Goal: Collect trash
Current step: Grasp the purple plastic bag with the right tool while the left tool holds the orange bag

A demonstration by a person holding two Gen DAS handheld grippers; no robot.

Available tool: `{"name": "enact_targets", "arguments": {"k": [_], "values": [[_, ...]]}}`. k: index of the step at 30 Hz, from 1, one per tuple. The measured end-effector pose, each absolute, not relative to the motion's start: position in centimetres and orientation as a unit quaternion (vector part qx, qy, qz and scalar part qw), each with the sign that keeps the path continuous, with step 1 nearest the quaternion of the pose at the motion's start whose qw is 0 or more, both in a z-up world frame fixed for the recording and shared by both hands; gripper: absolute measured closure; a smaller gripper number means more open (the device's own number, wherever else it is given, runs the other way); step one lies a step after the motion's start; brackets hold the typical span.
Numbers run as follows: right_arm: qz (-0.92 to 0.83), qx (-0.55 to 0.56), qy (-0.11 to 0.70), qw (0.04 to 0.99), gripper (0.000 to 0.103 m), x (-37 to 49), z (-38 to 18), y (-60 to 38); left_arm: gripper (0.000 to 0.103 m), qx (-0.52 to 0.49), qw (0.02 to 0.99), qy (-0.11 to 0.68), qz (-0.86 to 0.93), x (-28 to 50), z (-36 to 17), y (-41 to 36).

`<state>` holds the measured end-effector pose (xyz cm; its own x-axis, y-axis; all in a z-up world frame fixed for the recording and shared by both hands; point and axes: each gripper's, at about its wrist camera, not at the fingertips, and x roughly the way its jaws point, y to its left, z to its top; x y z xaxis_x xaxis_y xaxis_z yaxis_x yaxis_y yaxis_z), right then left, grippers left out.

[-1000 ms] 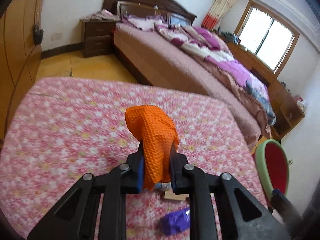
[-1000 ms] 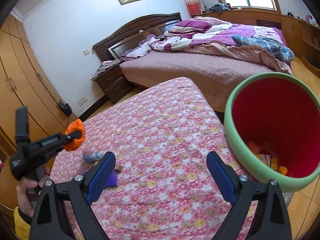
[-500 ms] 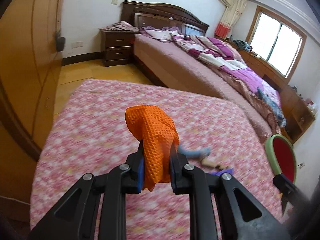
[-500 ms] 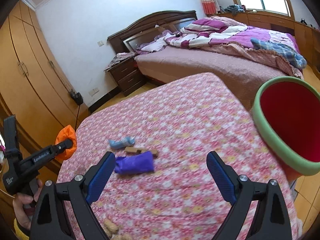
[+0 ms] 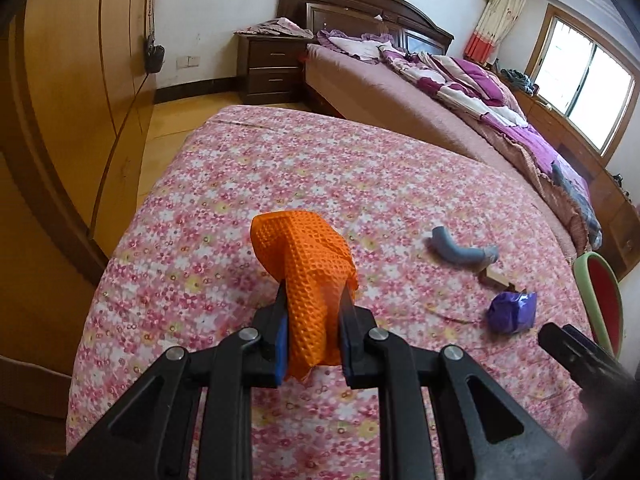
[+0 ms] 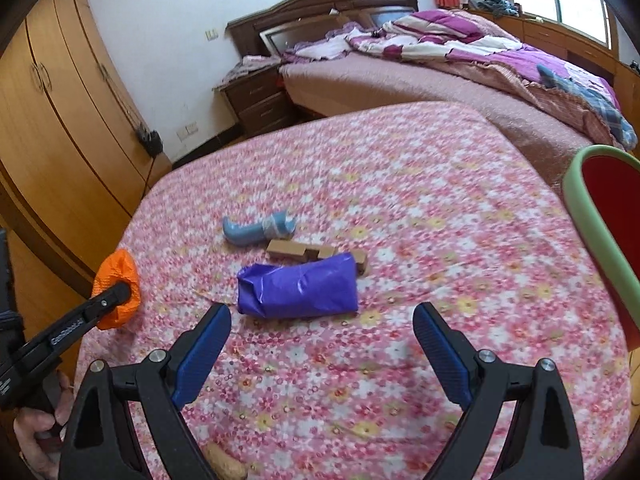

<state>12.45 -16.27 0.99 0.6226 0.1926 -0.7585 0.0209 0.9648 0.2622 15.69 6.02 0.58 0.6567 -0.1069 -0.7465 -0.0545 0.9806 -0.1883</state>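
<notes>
Orange mesh cloth [image 5: 306,276] is clamped in the left gripper [image 5: 312,336], jaws pressed tight on it, cloth bunched and sticking up above the pads. It hangs over the near-left part of the floral bedspread [image 5: 360,168], not touching it as far as I can tell. From the right wrist view the same cloth [image 6: 118,288] sits at the left edge of the bed, well apart from the bin.

Right gripper [image 6: 320,354] is wide apart, nothing between the pads, aimed down at the purple wrapper [image 6: 298,290] lying just ahead of it. Touching the wrapper's far edge is a brown wooden piece [image 6: 304,250], and just beyond that a grey-blue curved tube [image 6: 258,232]. All three lie loose on the bedspread. A tan scrap [image 6: 224,466] shows at the bottom edge, partly hidden; can't tell what it is.

Red bin with green rim [image 6: 592,216] stands off the right side of the bed, only part of it in view.

Step, my read: mid-collection, one piece held on the left, right side lining up on the purple wrapper. Next move likely needs the right jaws lowered astride the wrapper and closed without snagging the wooden piece, then both loads carried right to the bin. Wrapper looks thin and crinkly, could slip or crush.
</notes>
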Motion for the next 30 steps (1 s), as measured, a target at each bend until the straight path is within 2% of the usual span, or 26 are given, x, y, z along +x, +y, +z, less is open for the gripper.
{"name": "enact_targets", "arguments": {"k": [13,14,16,17,30], "values": [[0.04,0.089,0.448,0.889,0.008,15.1,-1.0,-13.7,0.083,-0.109,0.901,0.42,-0.022,16.3,-0.5,5.7],[0.038,0.085,0.447,0.89,0.01,15.3,-1.0,-13.5,0.083,-0.11,0.9,0.421,-0.023,16.3,-0.6,5.7],[0.032,0.081,0.442,0.893,0.025,15.2,-1.0,-13.4,0.083,-0.112,0.899,0.422,-0.024,16.4,-0.9,5.6],[0.027,0.074,0.438,0.896,0.026,15.0,-0.9,-13.4,0.083,-0.112,0.899,0.422,-0.024,16.4,-0.9,5.5],[0.053,0.111,0.435,0.892,0.034,13.4,-0.2,-14.4,0.083,-0.121,0.901,0.414,-0.042,14.9,0.2,4.6]]}}
